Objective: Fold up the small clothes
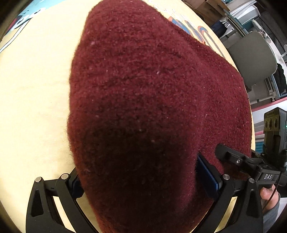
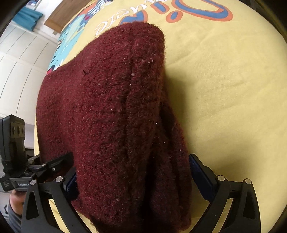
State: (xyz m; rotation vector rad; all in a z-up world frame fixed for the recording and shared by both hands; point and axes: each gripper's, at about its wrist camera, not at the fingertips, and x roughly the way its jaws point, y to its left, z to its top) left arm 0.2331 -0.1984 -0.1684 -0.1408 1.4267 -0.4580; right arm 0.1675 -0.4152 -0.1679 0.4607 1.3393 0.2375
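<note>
A dark red fuzzy knit garment lies bunched and folded on a yellow printed sheet. It fills the left wrist view and also shows in the right wrist view. My left gripper has its jaws wide apart, and the cloth bulges up between the blue pads. My right gripper is also wide apart around a thick fold of the garment. I cannot tell whether either one grips the cloth. The right gripper shows in the left wrist view at the garment's right edge.
The yellow sheet carries blue and orange lettering at the far side. A grey chair and furniture stand beyond the surface's right edge. White cupboard doors stand to the left.
</note>
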